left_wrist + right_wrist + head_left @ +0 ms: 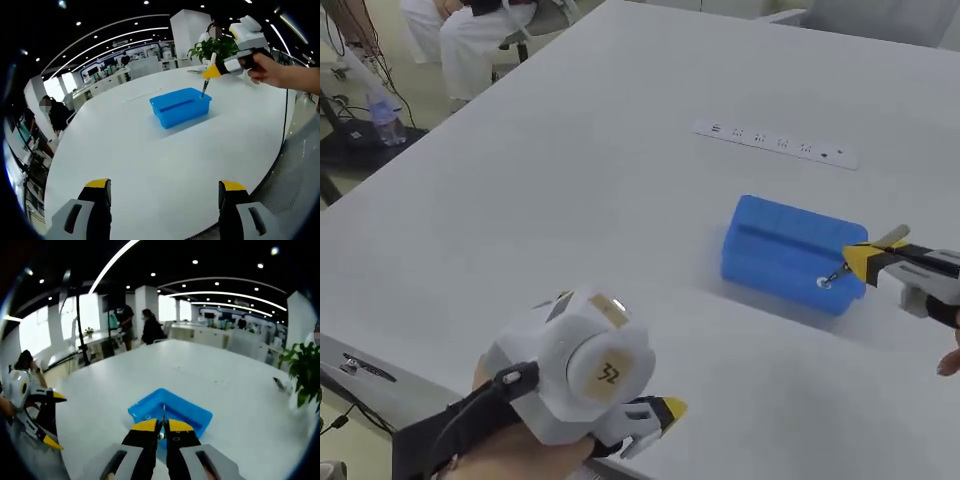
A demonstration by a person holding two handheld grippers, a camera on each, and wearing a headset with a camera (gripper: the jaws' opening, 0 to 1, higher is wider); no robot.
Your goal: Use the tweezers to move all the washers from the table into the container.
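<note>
Found the right gripper [865, 262] at the right edge of the head view, jaws pinched nearly together on the tweezers [835, 273], clamped at their upper part and pointing down and left. Saw the tweezers' tips over the near right corner of the blue container [785, 250], with a small ring-shaped washer [823, 283] right at the tips; could not tell whether pinched between them or lying inside the container. Found the left gripper [655, 422] low at the near edge of the white table [570, 180], well apart from the container, jaws spread wide with nothing between them, as confirmed in the left gripper view. Noted a white power strip [775, 143] lying on the table beyond the container, and a potted plant [215, 47] at the table's far side in the left gripper view.
</note>
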